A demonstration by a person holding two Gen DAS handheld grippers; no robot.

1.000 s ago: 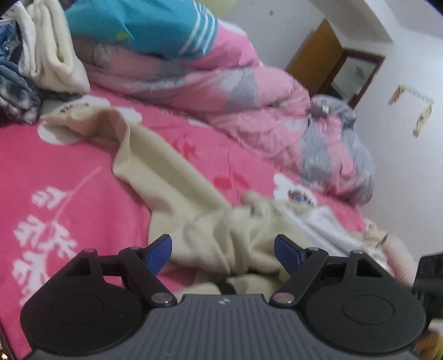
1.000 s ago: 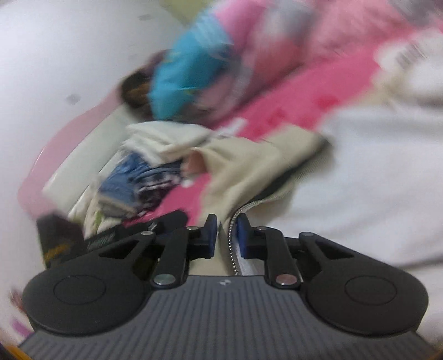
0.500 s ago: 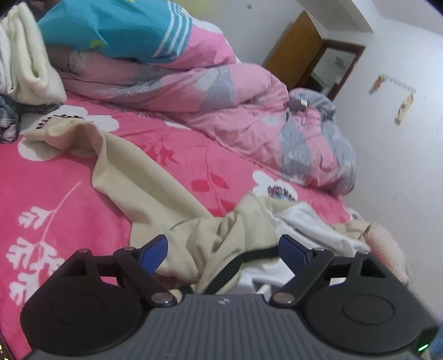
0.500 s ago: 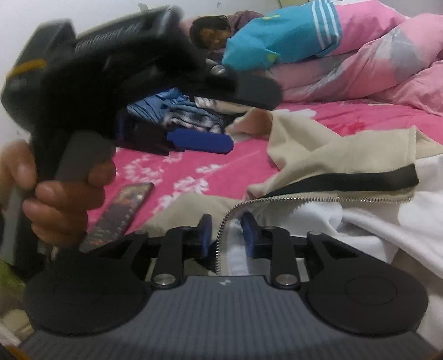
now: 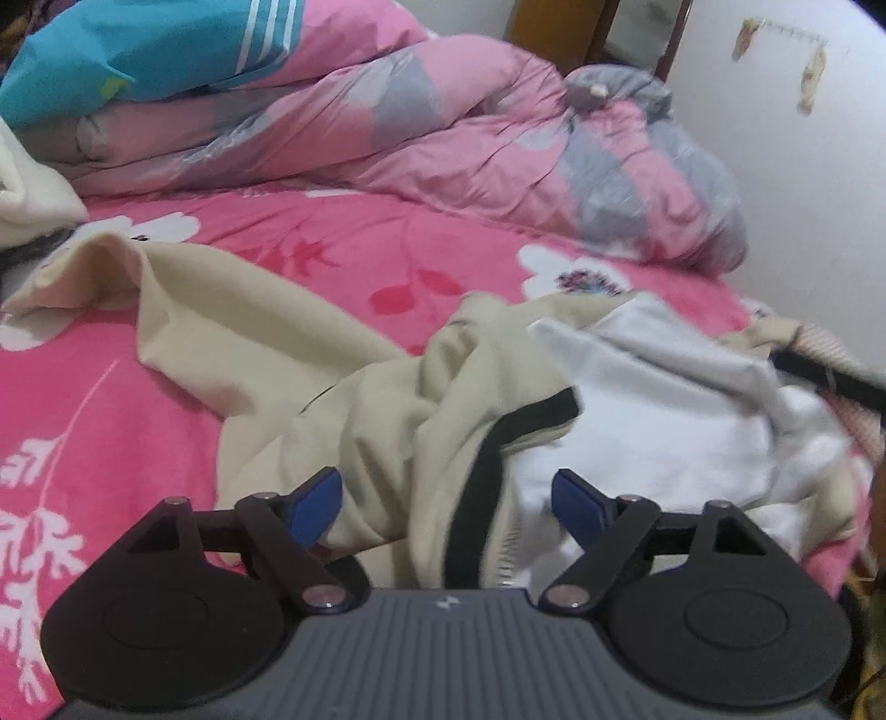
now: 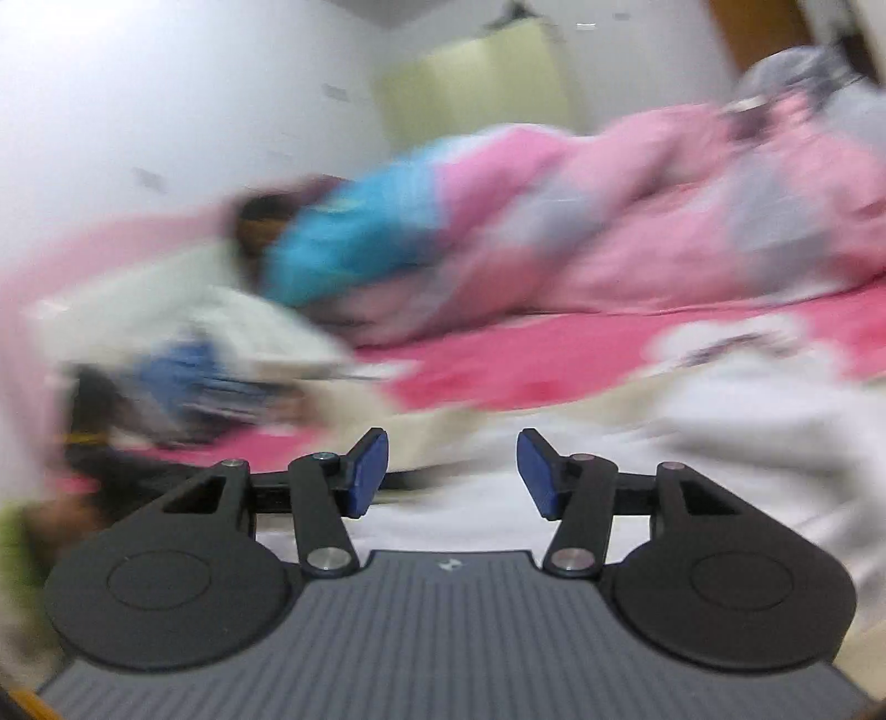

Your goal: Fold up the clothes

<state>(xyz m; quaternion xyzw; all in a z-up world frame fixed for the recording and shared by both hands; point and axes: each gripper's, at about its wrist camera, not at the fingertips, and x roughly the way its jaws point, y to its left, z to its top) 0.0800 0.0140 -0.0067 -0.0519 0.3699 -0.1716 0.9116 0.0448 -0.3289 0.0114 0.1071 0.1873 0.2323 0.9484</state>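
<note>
A cream zip jacket (image 5: 310,382) with a white lining (image 5: 653,426) and a black trim band lies crumpled on the pink flowered bedsheet (image 5: 83,399). One sleeve stretches toward the far left. My left gripper (image 5: 446,507) is open just over the bunched front of the jacket, with the trim and zipper running between its blue pads. In the blurred right wrist view my right gripper (image 6: 451,473) is open above the white lining (image 6: 747,421), holding nothing.
A rumpled pink and grey quilt (image 5: 470,138) with a turquoise striped garment (image 5: 138,50) on it fills the back of the bed. Folded pale and blue clothes (image 6: 210,354) lie at the left. A white wall (image 5: 819,166) and a wooden door frame stand at the far right.
My right gripper has opened and let go of the jacket's zipper edge, then swung away fast. My left gripper has moved forward over the jacket, still open.
</note>
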